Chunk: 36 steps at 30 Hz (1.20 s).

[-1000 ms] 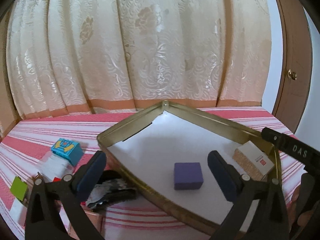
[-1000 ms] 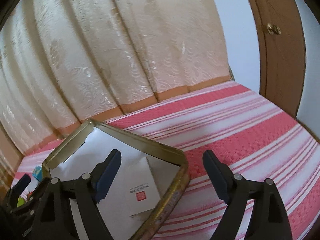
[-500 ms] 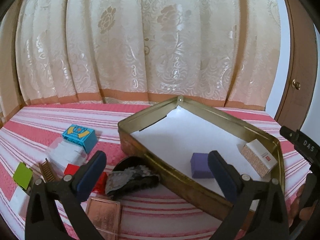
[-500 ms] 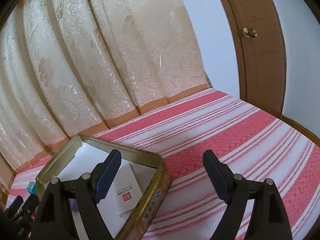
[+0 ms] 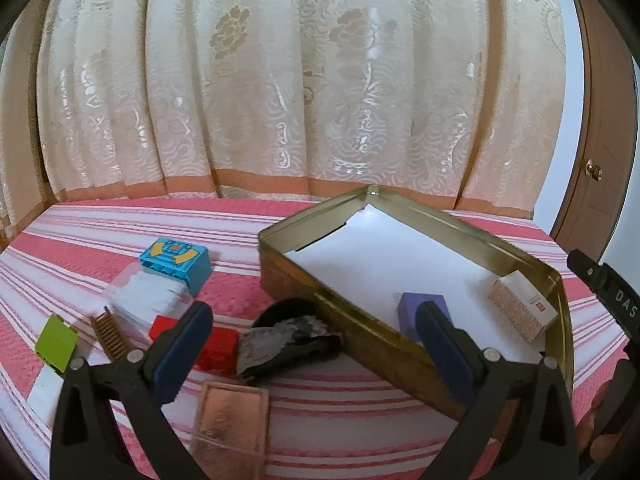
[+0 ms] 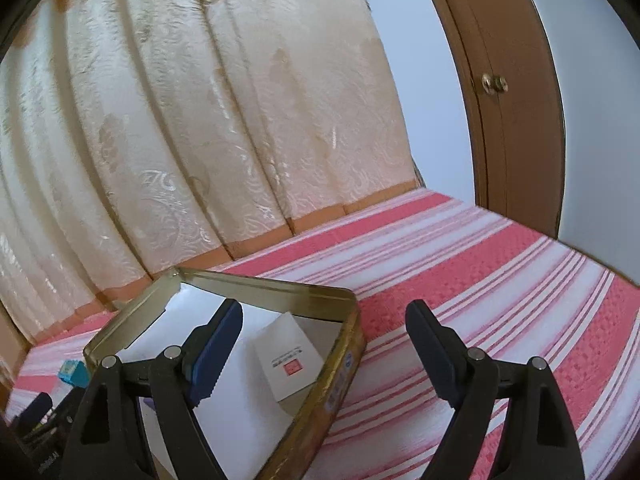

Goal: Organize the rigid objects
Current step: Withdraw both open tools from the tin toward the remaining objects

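A gold tin tray (image 5: 460, 219) lined with white paper lies on the striped cloth. Inside it sit a purple block (image 5: 416, 307) and a white and tan box (image 5: 522, 309). My left gripper (image 5: 312, 354) is open and holds nothing, hovering over the tray's near left wall. Below and left of it lie a red brick (image 5: 218, 349), a black and grey object (image 5: 288, 343) and a copper box (image 5: 232, 424). My right gripper (image 6: 324, 350) is open and holds nothing, above the tray's right end (image 6: 280, 285), close to the white box (image 6: 288, 360).
Left of the tray lie a blue brick (image 5: 176, 261), a white packet (image 5: 146, 298), a brown comb (image 5: 114, 337) and a green card (image 5: 56, 342). Cream curtains hang behind. A brown door (image 6: 516, 92) stands at the right. Bare striped cloth (image 6: 500, 280) spreads right of the tray.
My left gripper pulled back from over the tray's inside, bringing the loose items on the left into view. The right gripper swung right, so the tray slid toward its lower left.
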Motion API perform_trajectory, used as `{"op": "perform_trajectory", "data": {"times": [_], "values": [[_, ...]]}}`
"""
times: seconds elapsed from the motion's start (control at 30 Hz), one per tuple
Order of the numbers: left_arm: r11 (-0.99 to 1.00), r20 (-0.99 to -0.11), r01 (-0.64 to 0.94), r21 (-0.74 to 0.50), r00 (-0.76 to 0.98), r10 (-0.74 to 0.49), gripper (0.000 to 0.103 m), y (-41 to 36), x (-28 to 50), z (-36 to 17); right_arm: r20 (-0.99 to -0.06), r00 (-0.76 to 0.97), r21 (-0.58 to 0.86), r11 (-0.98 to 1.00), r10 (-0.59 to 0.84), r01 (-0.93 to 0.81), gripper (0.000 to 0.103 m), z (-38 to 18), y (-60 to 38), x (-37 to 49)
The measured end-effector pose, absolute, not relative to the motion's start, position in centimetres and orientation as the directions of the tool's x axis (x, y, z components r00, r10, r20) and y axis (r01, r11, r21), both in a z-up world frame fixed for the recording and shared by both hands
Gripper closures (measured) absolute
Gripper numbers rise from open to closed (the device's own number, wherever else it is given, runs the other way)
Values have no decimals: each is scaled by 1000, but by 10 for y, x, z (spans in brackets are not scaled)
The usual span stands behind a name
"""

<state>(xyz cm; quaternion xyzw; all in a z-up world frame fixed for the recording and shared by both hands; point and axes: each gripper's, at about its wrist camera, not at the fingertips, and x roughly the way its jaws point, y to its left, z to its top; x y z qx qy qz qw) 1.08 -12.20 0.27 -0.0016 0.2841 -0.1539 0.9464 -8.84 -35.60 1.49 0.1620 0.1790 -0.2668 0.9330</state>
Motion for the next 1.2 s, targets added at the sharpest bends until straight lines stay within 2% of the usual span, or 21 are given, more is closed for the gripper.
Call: {"op": "perform_trajectory", "data": {"times": [0.47, 0.87, 1.2], "values": [[956, -540, 270, -115, 791, -288, 0, -88, 7, 1, -363, 834, 134, 862, -416, 488, 18, 18, -286, -98], [962, -552, 246, -117, 789, -268, 0, -60, 8, -1, -418, 852, 174, 892, -316, 416, 17, 11, -244, -90], [968, -543, 234, -91, 803, -245, 0, -41, 7, 1, -418, 858, 153, 907, -300, 392, 17, 10, -220, -87]]}}
